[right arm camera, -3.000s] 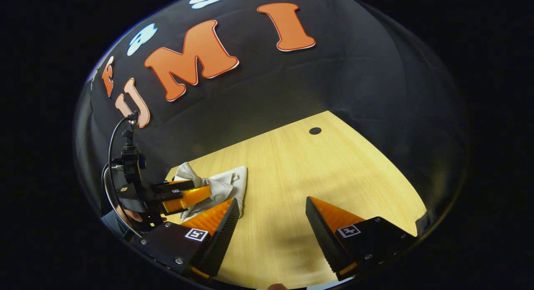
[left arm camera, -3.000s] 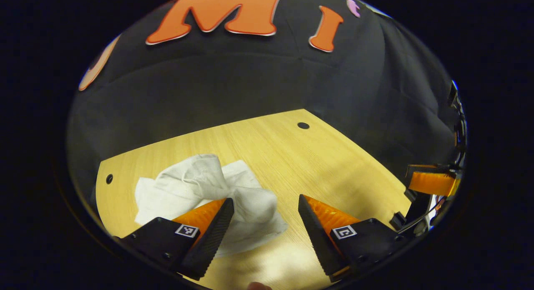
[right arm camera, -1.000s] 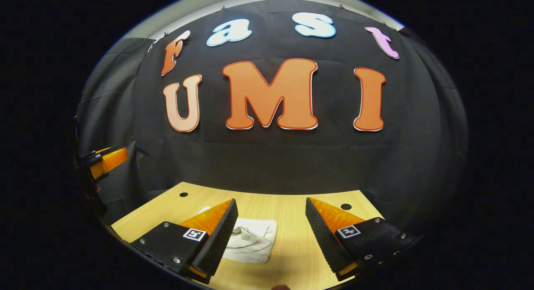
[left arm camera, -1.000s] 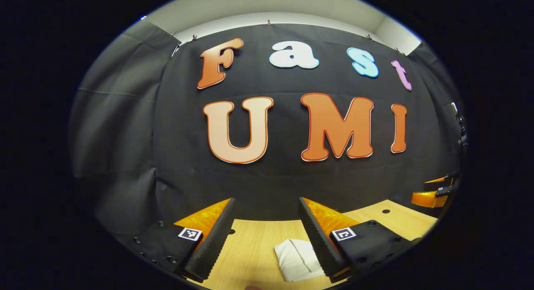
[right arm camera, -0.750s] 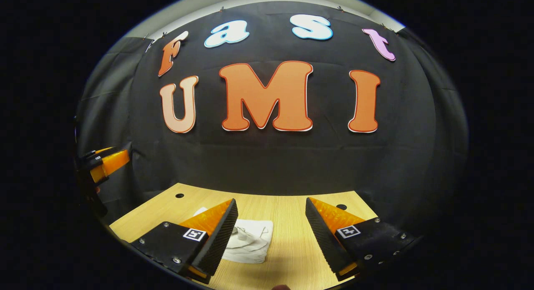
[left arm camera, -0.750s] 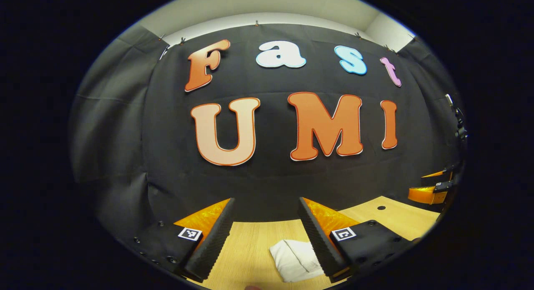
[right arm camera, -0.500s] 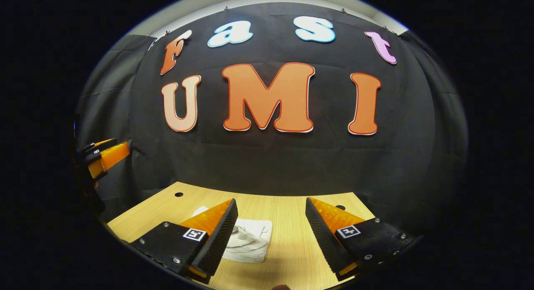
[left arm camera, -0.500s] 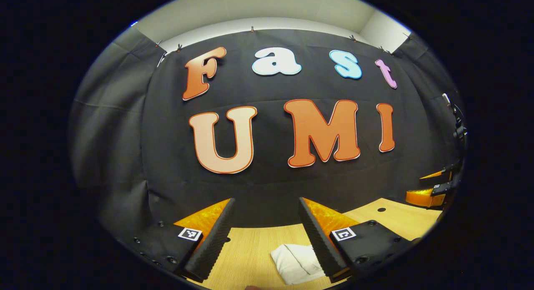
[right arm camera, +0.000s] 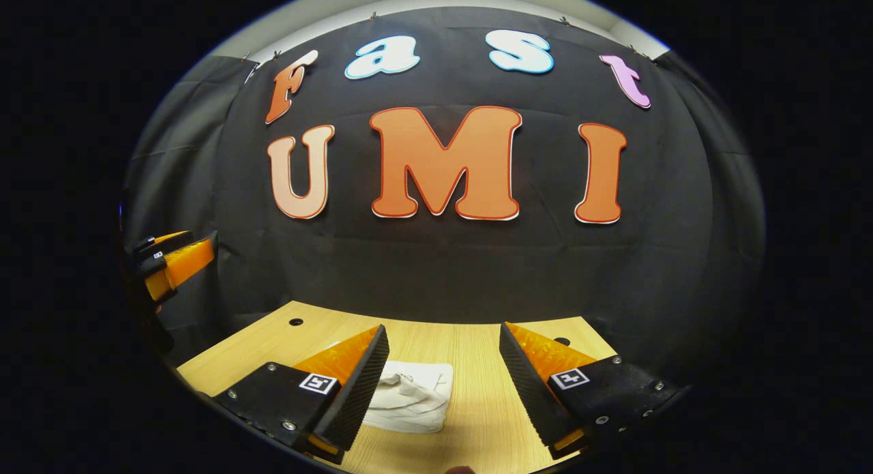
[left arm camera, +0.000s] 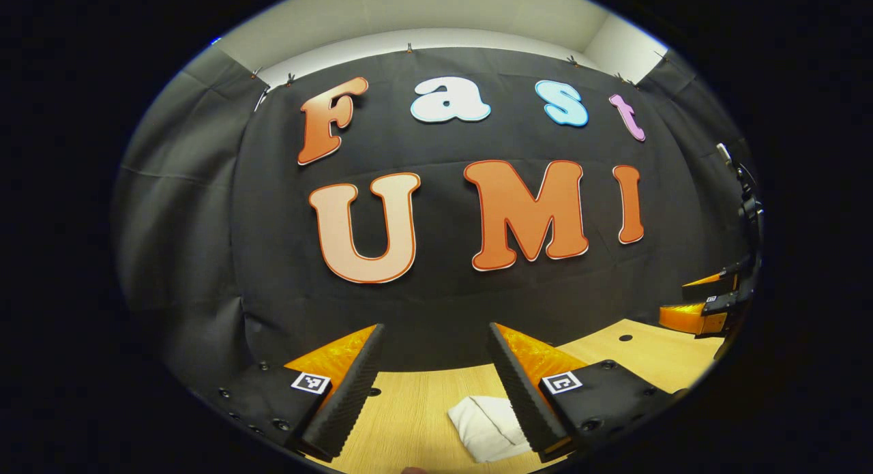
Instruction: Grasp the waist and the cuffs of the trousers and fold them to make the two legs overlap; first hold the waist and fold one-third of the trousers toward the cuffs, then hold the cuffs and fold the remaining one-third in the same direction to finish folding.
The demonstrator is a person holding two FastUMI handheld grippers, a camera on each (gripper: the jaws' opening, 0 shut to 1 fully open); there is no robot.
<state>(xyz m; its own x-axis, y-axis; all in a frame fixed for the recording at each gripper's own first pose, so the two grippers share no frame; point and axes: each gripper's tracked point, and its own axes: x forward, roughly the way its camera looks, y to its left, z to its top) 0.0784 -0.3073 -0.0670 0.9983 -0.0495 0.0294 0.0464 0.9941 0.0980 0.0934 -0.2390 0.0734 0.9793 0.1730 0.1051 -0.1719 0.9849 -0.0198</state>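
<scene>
The white trousers (left arm camera: 485, 426) lie in a small folded bundle on the wooden table (left arm camera: 409, 419); in the right gripper view the trousers (right arm camera: 409, 395) rest between and just beyond the fingers. My left gripper (left arm camera: 435, 331) is open and raised, with nothing between its fingers, the bundle partly hidden behind its right finger. My right gripper (right arm camera: 443, 331) is open too, held above the table (right arm camera: 477, 406). Each gripper also appears far off at the other view's edge: the right gripper (left arm camera: 702, 303) and the left gripper (right arm camera: 170, 259).
Small round holes (right arm camera: 295, 321) mark the tabletop near its corners. Black cloth walls the booth behind the table. Bare wood lies to the right of the bundle.
Three seconds ago both grippers were low over the loosely bunched trousers; both have since lifted and tilted up toward the wall. Over the last second the views barely shift.
</scene>
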